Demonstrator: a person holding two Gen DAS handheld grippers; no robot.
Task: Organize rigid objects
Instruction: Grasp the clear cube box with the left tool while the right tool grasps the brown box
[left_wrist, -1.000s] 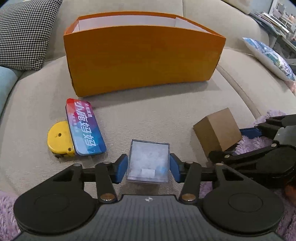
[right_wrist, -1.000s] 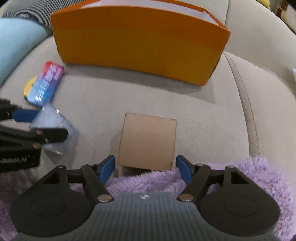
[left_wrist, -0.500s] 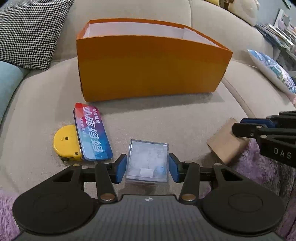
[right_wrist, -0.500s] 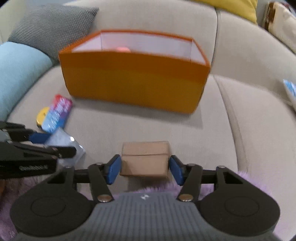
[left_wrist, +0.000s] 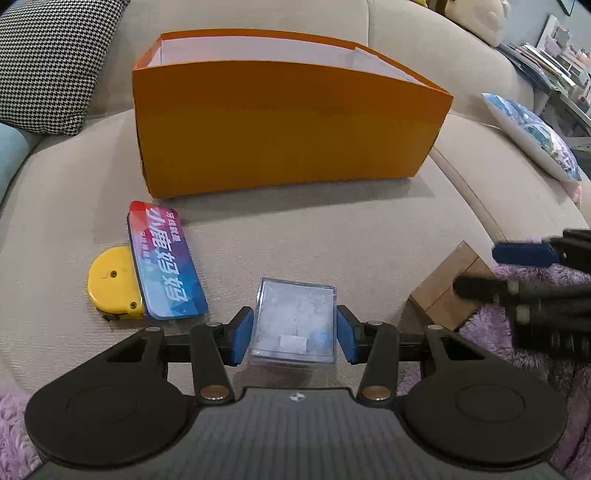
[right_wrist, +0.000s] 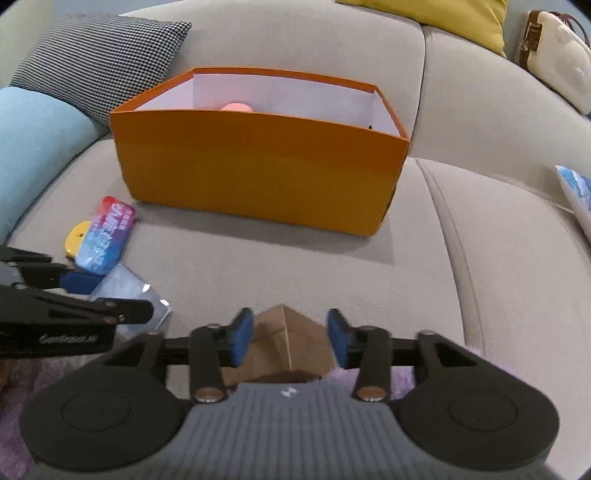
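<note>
An orange box stands open on the beige sofa seat; it also shows in the right wrist view, with a pink object inside. My left gripper is shut on a clear plastic case, low over the seat. My right gripper is shut on a brown cardboard box, tilted with a corner up; the box also shows in the left wrist view. A colourful tin lies partly over a yellow tape measure at the left.
A houndstooth cushion and a light blue cushion are at the left. A patterned pillow lies at the right. Purple fluffy fabric is near the front edge. A yellow cushion is behind.
My right gripper has closed on the cardboard box and lifted it, tilting it corner up. My left gripper keeps its hold on the clear case and has drawn back slightly.
</note>
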